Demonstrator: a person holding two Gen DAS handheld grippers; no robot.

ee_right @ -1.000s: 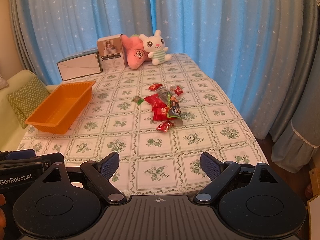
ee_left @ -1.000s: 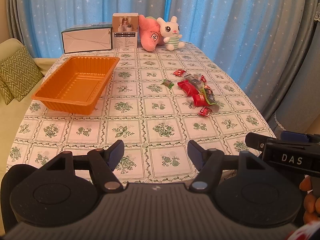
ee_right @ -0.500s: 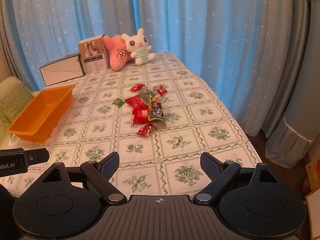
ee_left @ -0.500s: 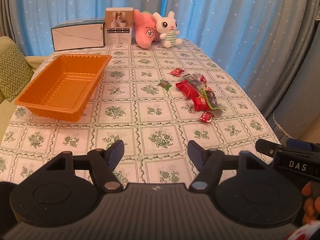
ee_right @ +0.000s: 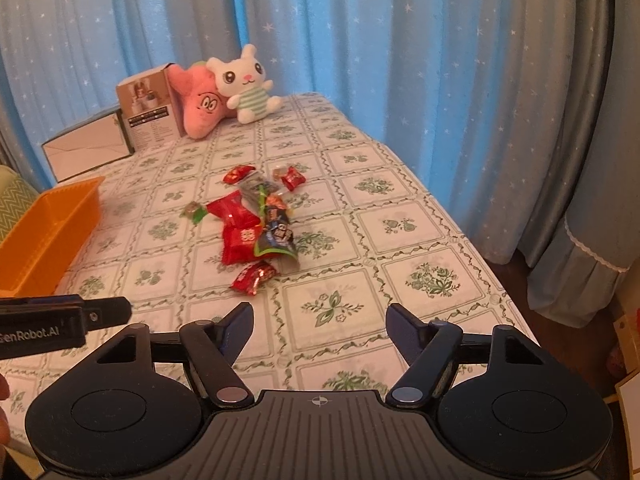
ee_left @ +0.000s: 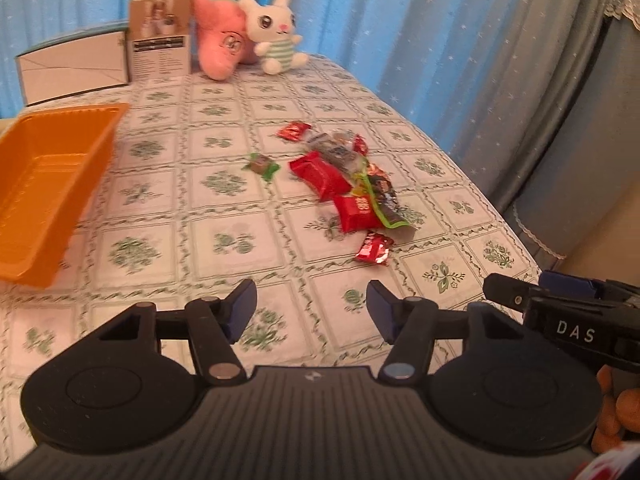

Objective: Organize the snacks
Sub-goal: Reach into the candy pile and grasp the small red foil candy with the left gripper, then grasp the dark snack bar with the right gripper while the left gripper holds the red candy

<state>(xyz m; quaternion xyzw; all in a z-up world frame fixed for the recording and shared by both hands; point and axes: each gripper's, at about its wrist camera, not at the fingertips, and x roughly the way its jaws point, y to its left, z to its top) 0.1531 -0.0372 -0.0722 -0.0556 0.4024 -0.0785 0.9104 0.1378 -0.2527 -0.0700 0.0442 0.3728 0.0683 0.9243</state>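
While both grippers hang wide apart and hold nothing, the snacks (ee_right: 256, 220) lie in a loose heap ahead, its long axis running away from the fingers; the nearest red candy (ee_right: 253, 276) sits just ahead-left of the right gripper (ee_right: 319, 328), ahead-right of the left gripper (ee_left: 311, 307), seemingly nearer the right. Orange tray (ee_left: 44, 184): well apart, far left. Surface: floral-tiled tablecloth (ee_right: 400, 224); blue starred curtains (ee_right: 360, 40) behind.

A loose heap of wrapped snacks (ee_left: 344, 184) lay on the tablecloth ahead of both open tongs, mostly red packets, one small red candy (ee_right: 253, 277) nearest. An empty orange tray (ee_left: 44, 184) sat upright, ahead and left of the tongs, well apart from the heap.
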